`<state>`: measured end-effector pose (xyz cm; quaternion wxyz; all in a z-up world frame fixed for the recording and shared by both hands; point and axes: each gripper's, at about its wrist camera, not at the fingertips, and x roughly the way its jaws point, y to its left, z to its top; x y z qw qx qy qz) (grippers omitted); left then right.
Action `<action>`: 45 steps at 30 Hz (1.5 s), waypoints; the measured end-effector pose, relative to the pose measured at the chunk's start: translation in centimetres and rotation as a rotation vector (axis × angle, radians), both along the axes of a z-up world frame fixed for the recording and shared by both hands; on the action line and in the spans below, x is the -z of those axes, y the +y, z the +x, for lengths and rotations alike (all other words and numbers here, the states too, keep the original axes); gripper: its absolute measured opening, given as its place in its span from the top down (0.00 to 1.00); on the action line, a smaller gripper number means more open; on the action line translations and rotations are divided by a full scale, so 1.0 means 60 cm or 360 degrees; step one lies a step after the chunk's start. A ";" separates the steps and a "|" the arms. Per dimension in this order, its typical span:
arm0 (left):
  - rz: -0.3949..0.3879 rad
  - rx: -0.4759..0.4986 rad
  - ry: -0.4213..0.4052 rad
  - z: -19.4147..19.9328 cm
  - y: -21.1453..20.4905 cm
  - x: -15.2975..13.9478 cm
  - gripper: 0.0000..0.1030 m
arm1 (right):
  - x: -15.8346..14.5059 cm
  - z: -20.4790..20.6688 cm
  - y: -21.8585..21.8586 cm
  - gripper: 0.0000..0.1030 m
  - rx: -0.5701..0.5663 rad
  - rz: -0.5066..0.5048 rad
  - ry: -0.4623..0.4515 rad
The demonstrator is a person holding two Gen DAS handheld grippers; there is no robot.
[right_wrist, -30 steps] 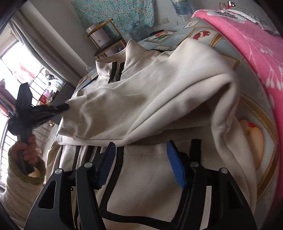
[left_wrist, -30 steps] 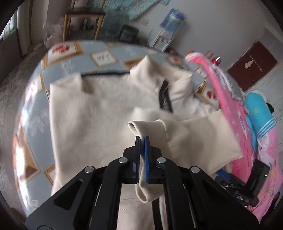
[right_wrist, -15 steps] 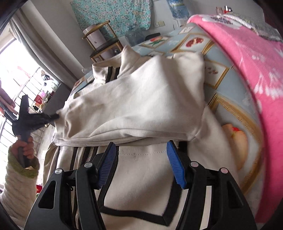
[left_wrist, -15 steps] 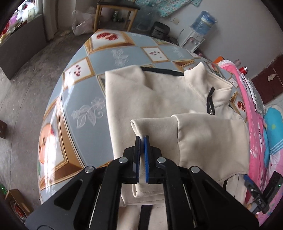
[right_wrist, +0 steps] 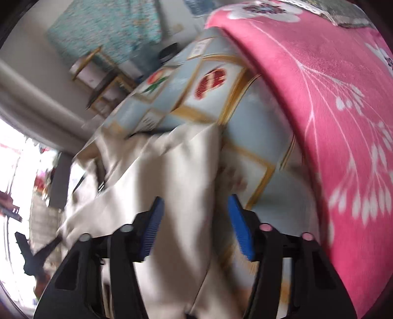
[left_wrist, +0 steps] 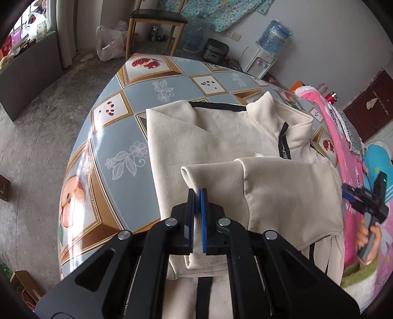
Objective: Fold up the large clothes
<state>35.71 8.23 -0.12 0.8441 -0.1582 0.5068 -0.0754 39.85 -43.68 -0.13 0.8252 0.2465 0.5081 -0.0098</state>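
Note:
A cream zip-up jacket (left_wrist: 221,137) with black trim lies on a table with a fruit-patterned cloth (left_wrist: 118,137). Its sleeve (left_wrist: 282,191) is folded across the body. My left gripper (left_wrist: 197,193) is shut on the sleeve cuff (left_wrist: 208,176), just above the jacket. My right gripper (right_wrist: 194,208) is open and empty, above the jacket's right edge (right_wrist: 176,176); this view is blurred by motion. The right gripper also shows in the left wrist view (left_wrist: 363,196), held off the table's right side.
A pink flowered blanket (right_wrist: 331,98) lies along the table's right side. A wooden chair (left_wrist: 154,22), a plastic bag (left_wrist: 108,46), a rice cooker (left_wrist: 215,52) and a water dispenser (left_wrist: 267,49) stand on the floor beyond the table.
My left gripper has drawn the sleeve cuff across the jacket and lowered it. My right gripper has swung away to the right, off the jacket, staying open.

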 end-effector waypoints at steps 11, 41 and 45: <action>0.0054 0.0003 0.0005 0.000 0.007 -0.008 0.96 | -0.002 0.024 0.030 0.94 -0.0060 -0.0231 -0.0112; 0.0324 0.0172 -0.0020 -0.050 -0.060 0.027 0.69 | 0.002 -0.150 0.230 0.61 -0.0681 -0.0683 -0.0127; 0.0264 0.0192 -0.0067 -0.077 -0.067 0.002 0.55 | -0.030 -0.168 0.262 0.47 -0.0726 -0.0575 -0.0205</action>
